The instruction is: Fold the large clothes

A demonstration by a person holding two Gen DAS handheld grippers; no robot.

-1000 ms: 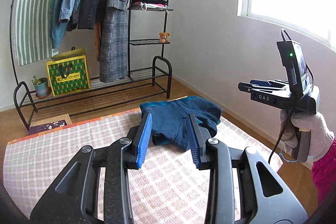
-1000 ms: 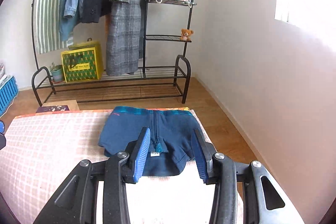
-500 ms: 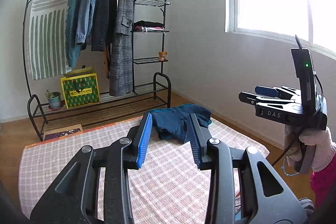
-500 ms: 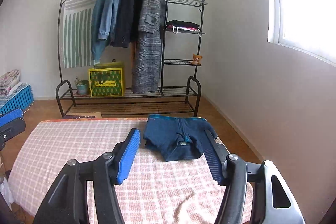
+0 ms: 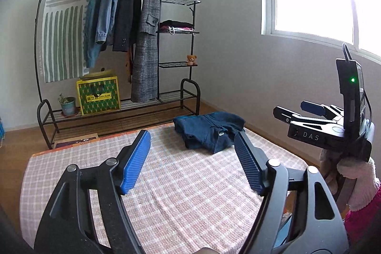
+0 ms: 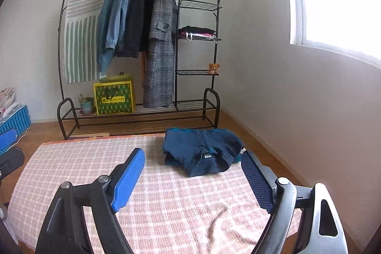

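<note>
A dark blue garment point(image 5: 209, 131) lies folded in a compact bundle at the far right corner of the table, which is covered by a pink checked cloth point(image 5: 181, 194). It also shows in the right wrist view point(image 6: 202, 150). My left gripper point(image 5: 191, 142) is open and empty, held well above and short of the garment. My right gripper point(image 6: 193, 158) is open and empty, also pulled back from it. The right gripper shows at the right edge of the left wrist view point(image 5: 307, 111).
A black clothes rack point(image 6: 142, 39) with hanging coats, shelves, a yellow-green bag point(image 6: 114, 98) and a potted plant stands behind the table. A blue crate point(image 6: 14, 116) sits on the floor at left. A wall and a window lie to the right.
Both grippers have drawn back and up from the folded garment and opened wider. The garment stays folded at the far right corner.
</note>
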